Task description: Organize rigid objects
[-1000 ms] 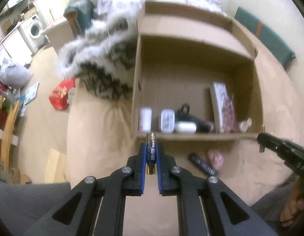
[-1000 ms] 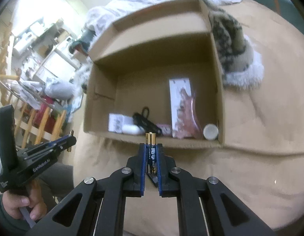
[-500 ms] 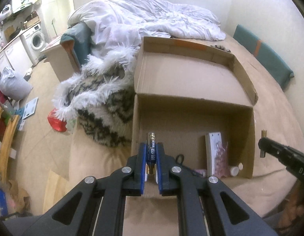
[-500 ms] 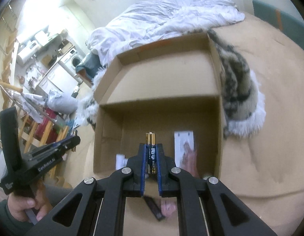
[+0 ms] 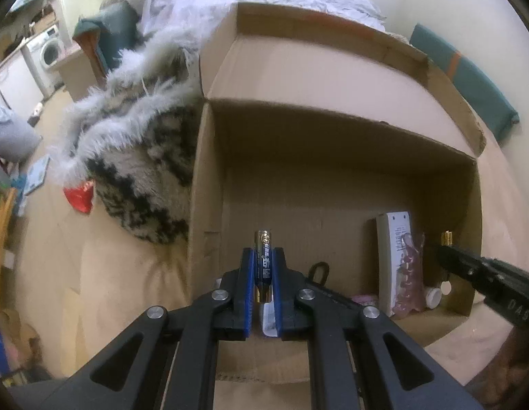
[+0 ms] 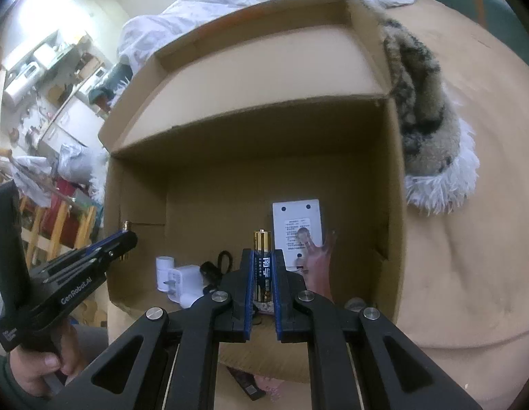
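Jaws of the left gripper [image 5: 263, 266] clamp a battery [image 5: 263, 256]; the right gripper [image 6: 262, 266] pinches another battery [image 6: 262, 259]; both hover over the cardboard box [image 5: 333, 184].

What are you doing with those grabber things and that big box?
A person holds a grabber in each hand. The left gripper is shut on a battery, and the right gripper is shut on another battery. Both point down into the open cardboard box on the bed, where a white charger and a white card already sit.

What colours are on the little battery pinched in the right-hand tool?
Dark blue battery with gold ends, clearest in the right wrist view.
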Motion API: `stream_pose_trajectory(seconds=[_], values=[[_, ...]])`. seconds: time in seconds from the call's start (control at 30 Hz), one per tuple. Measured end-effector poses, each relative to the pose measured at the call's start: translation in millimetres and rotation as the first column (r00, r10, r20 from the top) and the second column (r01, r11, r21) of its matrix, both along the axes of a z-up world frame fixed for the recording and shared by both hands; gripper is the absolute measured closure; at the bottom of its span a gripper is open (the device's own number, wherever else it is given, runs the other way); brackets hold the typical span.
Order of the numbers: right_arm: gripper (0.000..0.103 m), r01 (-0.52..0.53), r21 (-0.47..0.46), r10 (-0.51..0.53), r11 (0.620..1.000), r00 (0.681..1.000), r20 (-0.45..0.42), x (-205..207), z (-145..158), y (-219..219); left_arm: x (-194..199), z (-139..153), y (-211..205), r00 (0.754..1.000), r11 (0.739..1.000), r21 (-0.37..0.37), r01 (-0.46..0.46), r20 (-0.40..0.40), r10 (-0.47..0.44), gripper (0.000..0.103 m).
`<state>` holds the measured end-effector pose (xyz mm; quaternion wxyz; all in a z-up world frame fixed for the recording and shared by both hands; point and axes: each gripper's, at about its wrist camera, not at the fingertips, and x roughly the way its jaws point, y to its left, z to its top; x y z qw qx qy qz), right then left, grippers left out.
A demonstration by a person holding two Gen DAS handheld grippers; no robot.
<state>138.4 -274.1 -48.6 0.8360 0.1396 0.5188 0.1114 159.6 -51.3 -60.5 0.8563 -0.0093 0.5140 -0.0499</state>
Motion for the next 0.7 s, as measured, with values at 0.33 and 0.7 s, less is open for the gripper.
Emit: stream_pose_trajectory(seconds=[0.33,0.7], values=[[0.092,-0.014,-0.031,0.013,0.999,0.999,-0.039,11.6,-15.5,9.3,-1.2,-7.8,0.4,1.0,1.0,-0.003,0.018,-0.004,-0.018,0.094],[0.092,-0.005,-0.032,0.003,0.999,0.997,-0.072,16.5,-25.0,12.2,-5.0,-10.9,-4.7,0.999,0.999,-0.001,0.047,0.0,-0.047,0.094]])
